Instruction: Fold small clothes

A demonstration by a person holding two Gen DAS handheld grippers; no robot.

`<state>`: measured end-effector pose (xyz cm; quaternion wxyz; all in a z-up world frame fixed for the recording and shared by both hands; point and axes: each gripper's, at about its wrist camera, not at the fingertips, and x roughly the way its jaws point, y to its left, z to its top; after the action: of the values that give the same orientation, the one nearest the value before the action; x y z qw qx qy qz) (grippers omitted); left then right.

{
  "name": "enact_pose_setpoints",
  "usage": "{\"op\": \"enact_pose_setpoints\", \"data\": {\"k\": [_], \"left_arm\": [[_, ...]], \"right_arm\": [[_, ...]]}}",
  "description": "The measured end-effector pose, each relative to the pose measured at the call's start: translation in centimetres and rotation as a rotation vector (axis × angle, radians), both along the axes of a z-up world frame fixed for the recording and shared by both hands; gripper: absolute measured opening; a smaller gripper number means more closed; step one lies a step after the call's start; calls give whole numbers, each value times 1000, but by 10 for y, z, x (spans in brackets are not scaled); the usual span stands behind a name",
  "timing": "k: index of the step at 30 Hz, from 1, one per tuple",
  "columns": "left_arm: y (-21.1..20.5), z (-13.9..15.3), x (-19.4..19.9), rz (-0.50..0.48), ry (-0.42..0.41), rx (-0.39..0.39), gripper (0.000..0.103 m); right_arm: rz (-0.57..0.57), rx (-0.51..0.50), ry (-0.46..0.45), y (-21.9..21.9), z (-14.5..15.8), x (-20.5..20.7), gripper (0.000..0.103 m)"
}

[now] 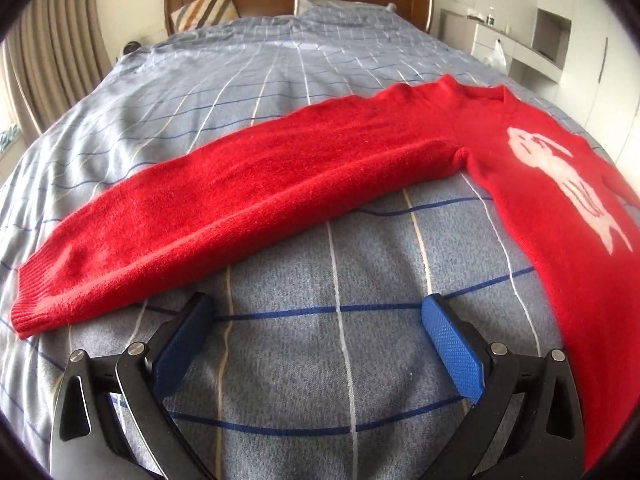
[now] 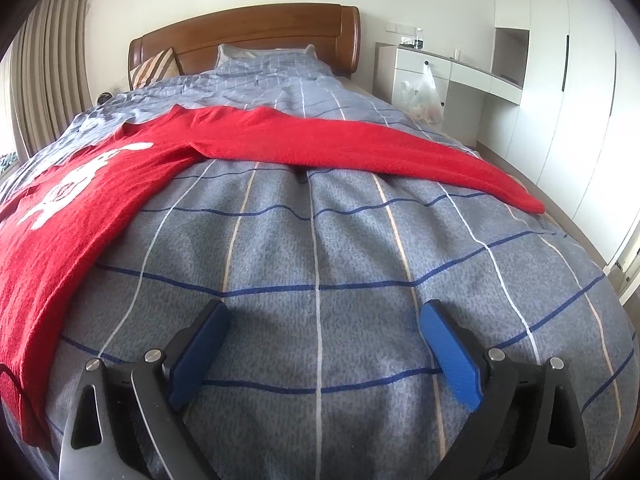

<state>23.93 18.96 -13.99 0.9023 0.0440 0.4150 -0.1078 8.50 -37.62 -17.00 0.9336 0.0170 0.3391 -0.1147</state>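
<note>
- The checked bedspread was partly covered by a red sweater, whose body was cut off at the frame edge
- The left gripper and right gripper were held agape, empty

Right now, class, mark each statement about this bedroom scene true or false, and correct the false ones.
1. The sweater lies spread out with both sleeves out to the sides. True.
2. The left claw grips a sleeve. False: it is open over the bedspread, touching no cloth.
3. The right claw is open. True.
4. The sweater is blue. False: it is red with a white design.
5. A plastic bag hangs by the drawers. True.
</note>
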Motion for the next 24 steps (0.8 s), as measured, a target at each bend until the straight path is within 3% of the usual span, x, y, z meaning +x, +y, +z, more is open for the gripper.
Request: {"op": "enact_pose_setpoints", "data": {"k": [24], "left_arm": [[0,0,1,0,0,2,103]], "right_arm": [[-10,-10,-27,2,-1,-5,99]]}}
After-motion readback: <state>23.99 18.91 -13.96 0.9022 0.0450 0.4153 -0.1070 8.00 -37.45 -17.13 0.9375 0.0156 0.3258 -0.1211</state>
